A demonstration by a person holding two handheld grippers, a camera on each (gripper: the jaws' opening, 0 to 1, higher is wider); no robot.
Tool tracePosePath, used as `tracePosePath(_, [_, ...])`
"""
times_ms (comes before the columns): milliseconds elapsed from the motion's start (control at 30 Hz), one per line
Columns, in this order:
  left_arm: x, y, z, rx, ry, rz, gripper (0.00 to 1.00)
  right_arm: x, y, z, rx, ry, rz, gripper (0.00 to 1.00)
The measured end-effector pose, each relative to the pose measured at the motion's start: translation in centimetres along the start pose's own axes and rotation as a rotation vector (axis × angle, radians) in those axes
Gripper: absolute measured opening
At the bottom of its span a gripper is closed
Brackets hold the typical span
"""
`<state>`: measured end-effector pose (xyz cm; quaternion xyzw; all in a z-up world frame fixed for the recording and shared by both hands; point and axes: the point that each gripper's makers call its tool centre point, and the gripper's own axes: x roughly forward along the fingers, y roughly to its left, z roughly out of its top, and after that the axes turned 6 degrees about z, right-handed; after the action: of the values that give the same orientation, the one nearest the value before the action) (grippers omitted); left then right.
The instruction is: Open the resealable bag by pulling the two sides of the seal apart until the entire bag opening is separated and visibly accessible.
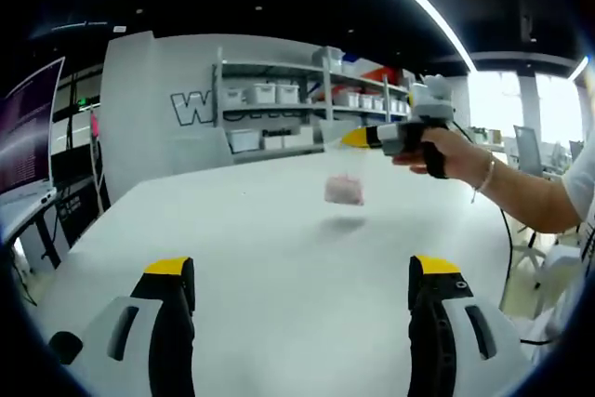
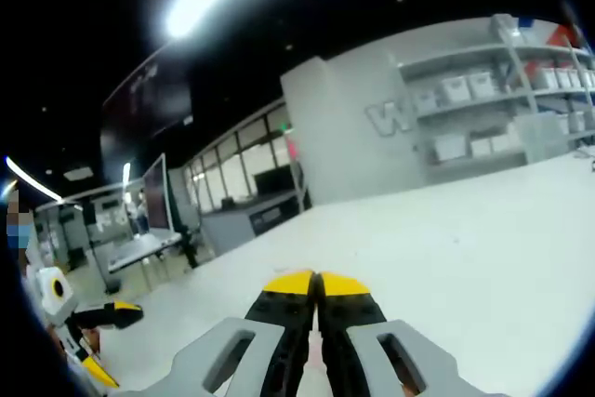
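Note:
A clear resealable bag [image 1: 343, 189] with pink contents hangs in the air above the white table [image 1: 260, 239], casting a shadow below it. It dangles from the yellow tips of my right gripper [image 1: 359, 138], which a person's hand [image 1: 446, 151] holds at the upper right of the left gripper view. In the right gripper view that gripper's [image 2: 316, 284] jaws are pressed together. My left gripper [image 1: 304, 267] is nearer the table's front, jaws wide apart and nothing between them, well short of the bag. It also appears at the lower left of the right gripper view [image 2: 110, 341].
Grey shelves with white bins [image 1: 279, 95] line the wall behind the table. A monitor [image 1: 28, 127] stands on a desk at the left. White chairs [image 1: 548, 267] and a cable sit off the table's right edge.

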<state>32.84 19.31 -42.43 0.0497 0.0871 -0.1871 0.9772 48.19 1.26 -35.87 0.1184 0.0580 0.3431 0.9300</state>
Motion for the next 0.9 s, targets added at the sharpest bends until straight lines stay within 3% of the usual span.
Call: tracePosePath(900, [0.8, 0.5, -1.0, -0.016, 0.013, -0.003, 0.93, 2.7, -1.9, 0.1, 0.003, 0.013, -0.033, 0.00])
